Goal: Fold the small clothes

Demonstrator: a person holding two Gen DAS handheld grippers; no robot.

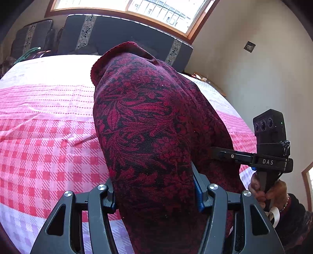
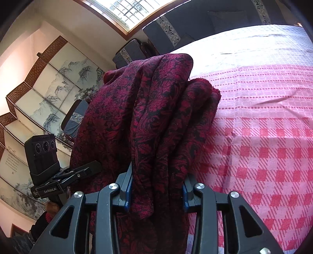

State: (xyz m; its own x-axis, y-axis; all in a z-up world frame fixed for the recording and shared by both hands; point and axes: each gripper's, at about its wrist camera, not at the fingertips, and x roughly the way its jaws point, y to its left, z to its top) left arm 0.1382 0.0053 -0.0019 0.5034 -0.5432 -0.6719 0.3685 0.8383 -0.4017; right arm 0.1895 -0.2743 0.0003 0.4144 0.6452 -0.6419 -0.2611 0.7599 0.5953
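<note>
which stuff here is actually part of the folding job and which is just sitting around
Part of the job:
- red and black patterned garment
- left gripper, clamped on it
- right gripper, clamped on it
- pink checked cloth under it

Just there:
- dark cushions
- painted folding screen
- window

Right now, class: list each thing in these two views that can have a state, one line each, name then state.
Left gripper: shut on the red garment.
Right gripper: shut on the red garment.
Red garment: bunched, draped forward over both grippers.
Checked bedspread: spread flat, lightly creased.
</note>
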